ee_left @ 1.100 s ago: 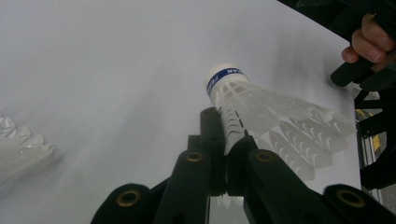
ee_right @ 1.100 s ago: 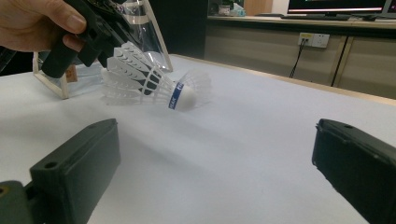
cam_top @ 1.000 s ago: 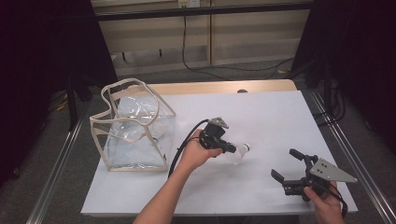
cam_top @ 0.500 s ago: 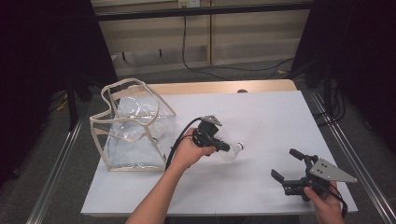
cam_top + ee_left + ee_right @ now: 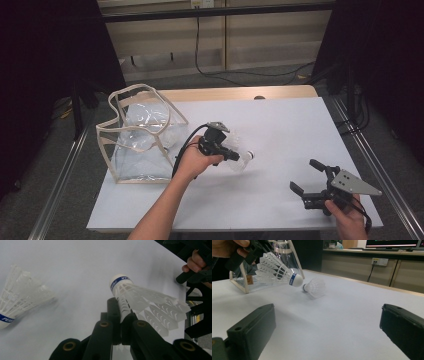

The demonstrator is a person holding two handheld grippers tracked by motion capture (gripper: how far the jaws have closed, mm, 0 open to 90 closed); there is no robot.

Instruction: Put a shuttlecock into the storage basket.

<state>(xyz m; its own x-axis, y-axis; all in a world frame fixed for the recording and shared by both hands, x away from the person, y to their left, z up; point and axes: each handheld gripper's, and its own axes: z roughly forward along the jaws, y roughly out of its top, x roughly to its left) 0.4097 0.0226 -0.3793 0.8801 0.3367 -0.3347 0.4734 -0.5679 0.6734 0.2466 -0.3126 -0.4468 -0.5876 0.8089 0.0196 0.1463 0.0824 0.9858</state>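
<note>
clearly blue-banded shuttlecock point(image 5: 130, 293), band lettering partly legible, left gripper point(image 5: 121, 322) clamped

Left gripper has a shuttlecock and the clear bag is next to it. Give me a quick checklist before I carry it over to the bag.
1. Grip: left gripper is shut on the held shuttlecock, jaws clamped on its skirt. Ok.
2. Lift: the held shuttlecock hangs clear of the white table in the right gripper view. Ok.
3. Bag mouth: the clear bag stands with its rim open at the top. Ok.
4. Second shuttlecock lies on the table, apart from the held one. Ok.
5. Right gripper rests open, well away from the path. Ok.
6. Room inside the bag: cannot tell.
</note>
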